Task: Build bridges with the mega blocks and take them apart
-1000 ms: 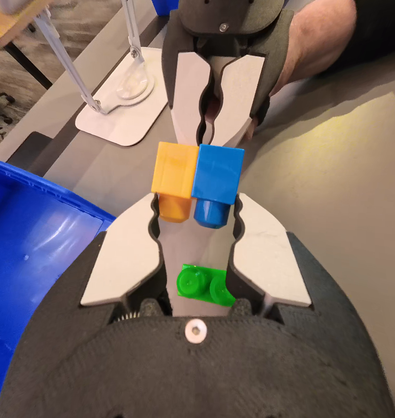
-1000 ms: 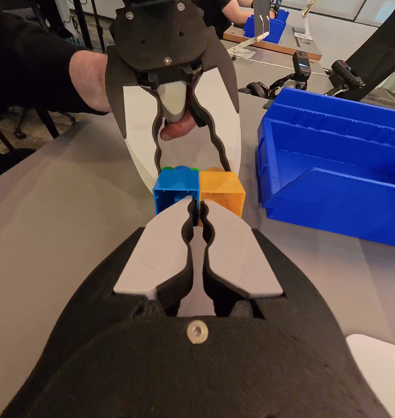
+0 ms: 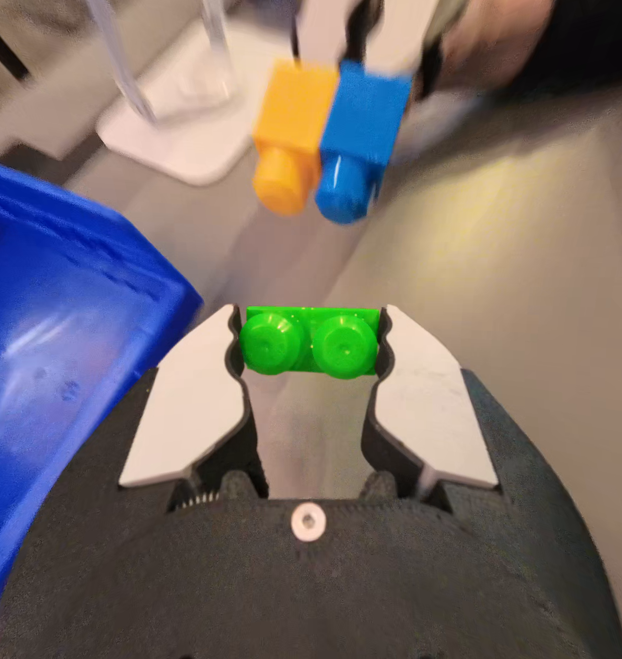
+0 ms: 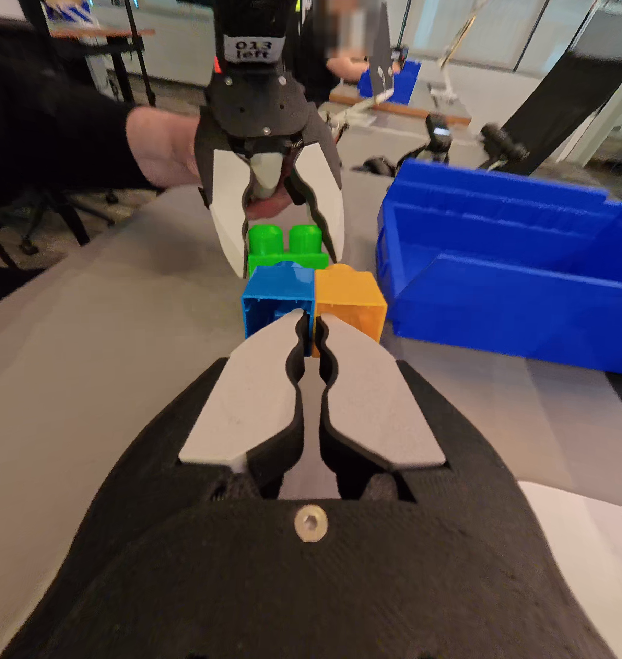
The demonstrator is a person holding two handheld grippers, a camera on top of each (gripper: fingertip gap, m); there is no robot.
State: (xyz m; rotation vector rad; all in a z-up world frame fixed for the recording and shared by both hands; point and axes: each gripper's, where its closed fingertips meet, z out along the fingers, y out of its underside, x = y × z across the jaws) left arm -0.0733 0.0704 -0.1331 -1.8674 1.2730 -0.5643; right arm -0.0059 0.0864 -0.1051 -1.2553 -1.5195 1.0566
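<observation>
the desk (image 4: 88, 338) is a smooth, matt grey surface. on it stands a big blue bin (image 4: 516, 285) of glossy hard plastic, box-shaped with an open front and ribbed walls; which edge of the desk it is near i cannot tell. a flat white plate with rounded corners (image 3: 181, 135), the foot of a thin stand, lies on the desk behind the blocks in the left wrist view.

the left gripper (image 3: 309, 342) has a rough black printed body and pale flat fingers with wavy dark pads. the pads press on the short ends of a shiny green block (image 3: 309, 346), a low rectangle with two round studs.

the right gripper (image 4: 312, 321) has its jaws nearly together, pinching the touching thin walls of a blue block (image 4: 277, 285) and an orange block (image 4: 348, 289). both are hollow cubes with one round stud, held side by side above the desk, just in front of the green block.
</observation>
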